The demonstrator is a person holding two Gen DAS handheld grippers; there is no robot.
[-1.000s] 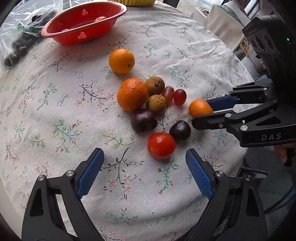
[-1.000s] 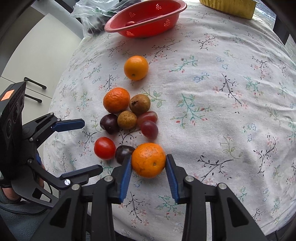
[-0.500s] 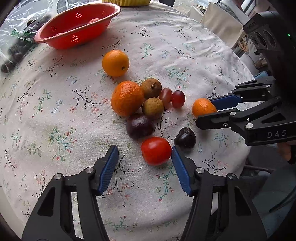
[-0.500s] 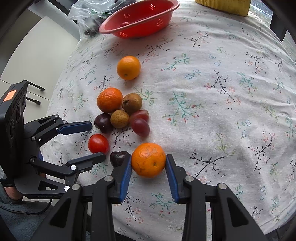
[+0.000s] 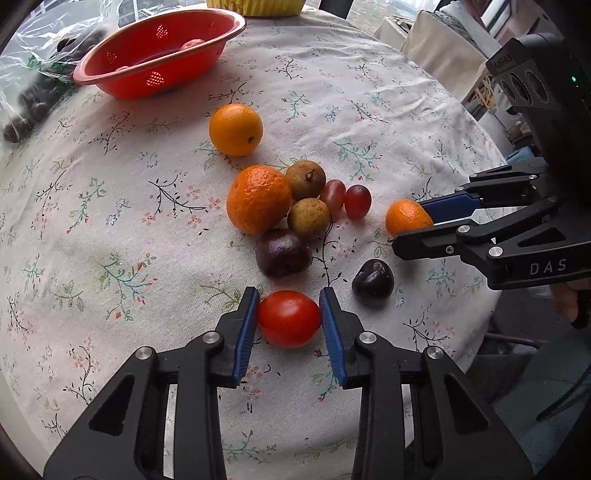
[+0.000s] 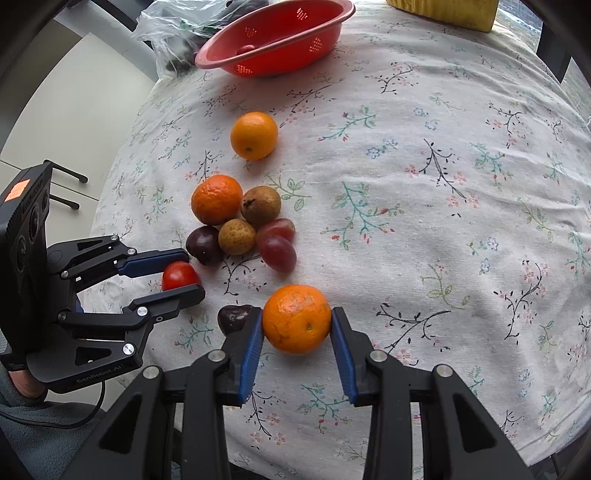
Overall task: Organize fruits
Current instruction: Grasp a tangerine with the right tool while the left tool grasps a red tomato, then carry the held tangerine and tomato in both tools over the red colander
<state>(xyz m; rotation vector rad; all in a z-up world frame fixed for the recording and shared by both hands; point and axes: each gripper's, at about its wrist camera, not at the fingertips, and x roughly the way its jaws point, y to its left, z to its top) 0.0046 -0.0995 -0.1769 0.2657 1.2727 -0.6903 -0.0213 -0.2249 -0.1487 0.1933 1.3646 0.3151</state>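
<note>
My left gripper point(image 5: 289, 295) is closing on a red tomato point(image 5: 289, 319), and both blue pads touch its sides on the flowered tablecloth point(image 5: 110, 221). The right wrist view shows this gripper point(image 6: 192, 273) at the left with the tomato point(image 6: 177, 275) between its fingers. My right gripper point(image 6: 297, 314) is shut on a small mandarin point(image 6: 296, 325), which rests on the cloth. A red colander point(image 5: 225, 27) with a few fruits inside stands at the far side of the table.
Loose fruit lies between the grippers and the colander: an orange point(image 5: 235, 129), a big mandarin point(image 5: 258, 199), two brown longans point(image 5: 308, 218), two red grapes point(image 5: 357, 200), a dark plum point(image 5: 283, 252) and a dark cherry point(image 5: 373, 277). A plastic bag point(image 5: 33, 74) sits far left. The table edge runs close on the right.
The left gripper's jaws have come in from wide open onto the tomato. The dark cherry shifted slightly. The right gripper has kept its hold on the small mandarin.
</note>
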